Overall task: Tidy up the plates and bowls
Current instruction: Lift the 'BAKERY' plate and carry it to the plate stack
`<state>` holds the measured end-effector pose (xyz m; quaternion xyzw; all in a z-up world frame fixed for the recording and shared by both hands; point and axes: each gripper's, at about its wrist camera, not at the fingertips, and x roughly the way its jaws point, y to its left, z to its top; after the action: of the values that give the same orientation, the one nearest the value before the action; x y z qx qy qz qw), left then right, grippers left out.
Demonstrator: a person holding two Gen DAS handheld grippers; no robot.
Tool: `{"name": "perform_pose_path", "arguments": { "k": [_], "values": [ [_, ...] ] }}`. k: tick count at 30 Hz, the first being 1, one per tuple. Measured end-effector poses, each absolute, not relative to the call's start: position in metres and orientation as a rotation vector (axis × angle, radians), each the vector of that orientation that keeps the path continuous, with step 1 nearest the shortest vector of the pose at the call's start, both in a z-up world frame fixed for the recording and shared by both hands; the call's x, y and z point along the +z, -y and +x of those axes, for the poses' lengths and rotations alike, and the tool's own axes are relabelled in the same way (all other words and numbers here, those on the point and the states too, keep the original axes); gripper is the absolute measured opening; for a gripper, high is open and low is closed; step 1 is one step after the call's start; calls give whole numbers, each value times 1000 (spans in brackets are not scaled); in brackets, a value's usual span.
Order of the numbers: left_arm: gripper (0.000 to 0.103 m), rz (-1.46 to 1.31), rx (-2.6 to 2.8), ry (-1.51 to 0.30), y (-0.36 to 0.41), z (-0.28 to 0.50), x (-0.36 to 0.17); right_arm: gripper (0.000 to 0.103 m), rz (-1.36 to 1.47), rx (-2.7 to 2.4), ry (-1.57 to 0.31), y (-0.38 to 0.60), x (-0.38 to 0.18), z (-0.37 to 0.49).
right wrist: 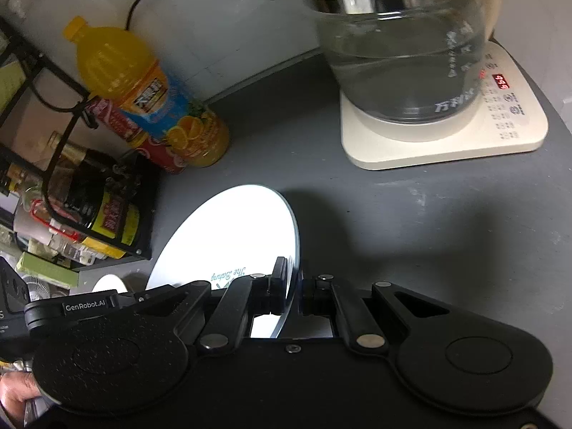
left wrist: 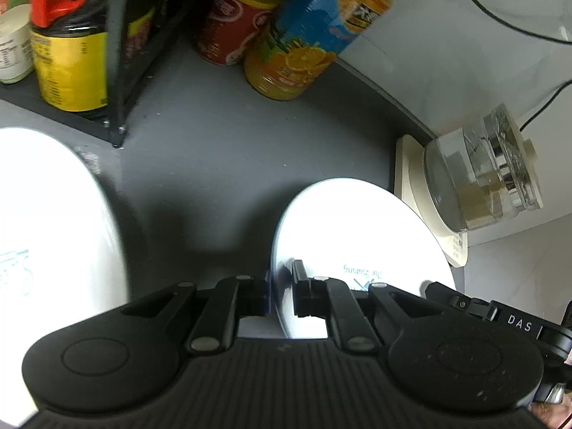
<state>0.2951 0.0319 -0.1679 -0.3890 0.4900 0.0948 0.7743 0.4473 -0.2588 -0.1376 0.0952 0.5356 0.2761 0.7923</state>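
The left gripper [left wrist: 280, 287] and right gripper [right wrist: 294, 291] each clamp opposite rims of one white plate [right wrist: 236, 236], probably sharing its weight. It hangs tilted above the counter [left wrist: 214, 164], between the bottles [right wrist: 153, 103] and kettle [right wrist: 404, 50]; a second plate [left wrist: 53, 214] lies left.

A white plate [left wrist: 357, 236] with blue writing is tilted up above the grey counter; another white plate [left wrist: 53, 221], maybe bigger, is at the left
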Motion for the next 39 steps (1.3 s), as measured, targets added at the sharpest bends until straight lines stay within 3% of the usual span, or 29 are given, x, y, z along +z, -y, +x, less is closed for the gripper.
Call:
{"name": "perform_pose_path", "arguments": {
  "k": [17, 39],
  "values": [
    [10, -918, 357, -960, -92, 226, -145, 7, 178, 809, -1120, 193, -114, 418],
    [12, -979, 566, -972, -146, 148, -160, 7, 62, 955, -1198, 101, -138, 373]
  ]
}}
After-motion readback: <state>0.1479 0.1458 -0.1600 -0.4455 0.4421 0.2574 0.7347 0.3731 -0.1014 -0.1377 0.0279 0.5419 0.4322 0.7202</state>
